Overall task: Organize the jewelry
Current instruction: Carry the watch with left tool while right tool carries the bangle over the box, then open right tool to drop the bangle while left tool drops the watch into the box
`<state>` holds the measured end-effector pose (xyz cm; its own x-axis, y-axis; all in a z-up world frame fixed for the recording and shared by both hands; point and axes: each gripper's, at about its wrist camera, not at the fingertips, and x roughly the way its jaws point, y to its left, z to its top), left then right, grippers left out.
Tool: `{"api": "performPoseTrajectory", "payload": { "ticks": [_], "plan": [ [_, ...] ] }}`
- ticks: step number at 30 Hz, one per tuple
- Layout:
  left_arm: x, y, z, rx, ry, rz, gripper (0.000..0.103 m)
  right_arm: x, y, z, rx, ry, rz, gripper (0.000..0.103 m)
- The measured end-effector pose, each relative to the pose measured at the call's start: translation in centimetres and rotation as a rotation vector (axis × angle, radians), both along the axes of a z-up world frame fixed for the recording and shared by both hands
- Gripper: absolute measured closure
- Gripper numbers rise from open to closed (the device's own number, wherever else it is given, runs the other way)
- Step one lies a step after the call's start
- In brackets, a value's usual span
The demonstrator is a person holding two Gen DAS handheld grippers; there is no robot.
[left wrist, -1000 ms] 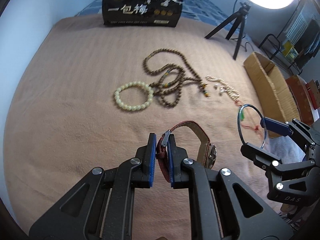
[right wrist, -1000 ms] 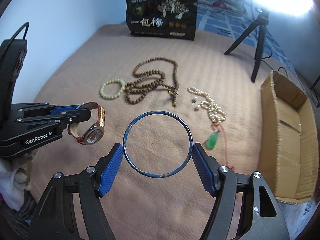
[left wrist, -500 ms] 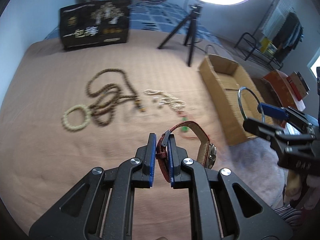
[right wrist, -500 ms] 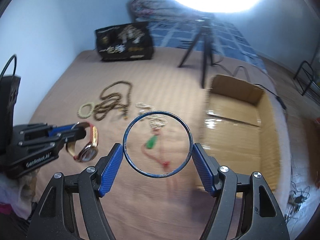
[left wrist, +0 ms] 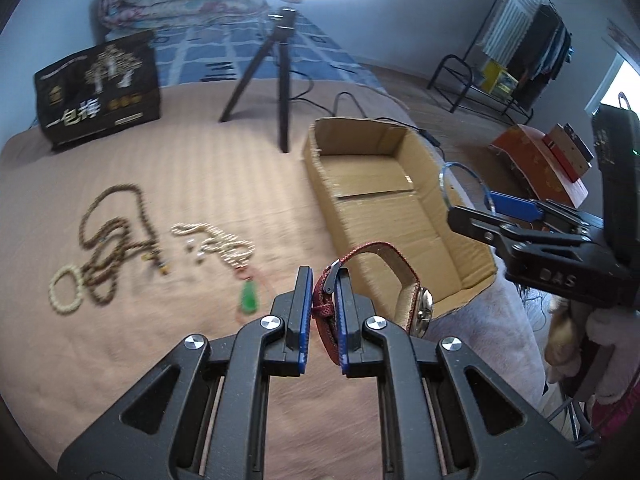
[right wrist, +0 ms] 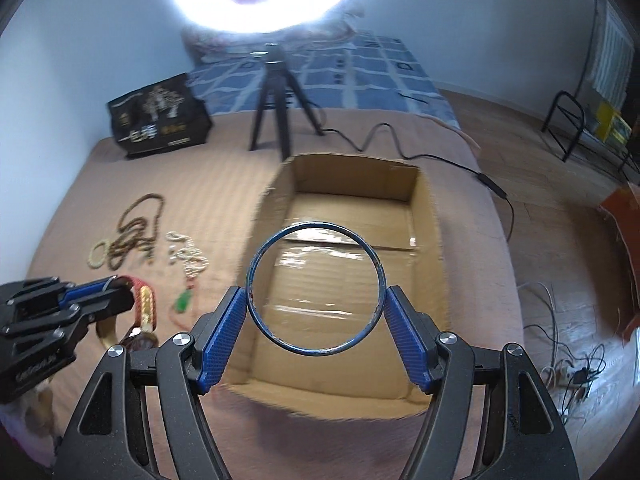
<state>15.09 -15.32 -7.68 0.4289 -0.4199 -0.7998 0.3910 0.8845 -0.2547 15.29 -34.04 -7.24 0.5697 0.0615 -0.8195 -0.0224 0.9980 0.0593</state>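
Observation:
My left gripper (left wrist: 324, 280) is shut on the red strap of a wristwatch (left wrist: 416, 300), held above the bed just left of the open cardboard box (left wrist: 400, 216). My right gripper (right wrist: 316, 300) is shut on a blue bangle (right wrist: 256, 300), held above the box's (right wrist: 424, 272) near half. On the tan blanket lie a brown bead necklace (left wrist: 108, 236), a pale bead bracelet (left wrist: 64, 292), a pearl strand (left wrist: 220, 240) and a green pendant (left wrist: 250, 300).
A black gift box (left wrist: 96, 92) and a ring-light tripod (left wrist: 276, 76) stand at the back of the bed. A power cable (right wrist: 440, 156) runs off the bed's right edge to the wooden floor. A black rack (left wrist: 480, 76) stands far right.
Both grippers have swung right, from over the jewelry to the cardboard box. The bangle now hangs over the box. Both keep their hold.

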Motion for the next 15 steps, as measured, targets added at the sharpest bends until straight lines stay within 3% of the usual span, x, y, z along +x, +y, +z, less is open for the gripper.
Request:
{"api": "performPoseTrajectory", "payload": {
  "ticks": [15],
  "plan": [
    [1.6,-6.2,-1.7,0.011,0.022,-0.038,0.094,3.4,-4.3,-2.2,0.050,0.017,-0.064,0.033]
  ]
}}
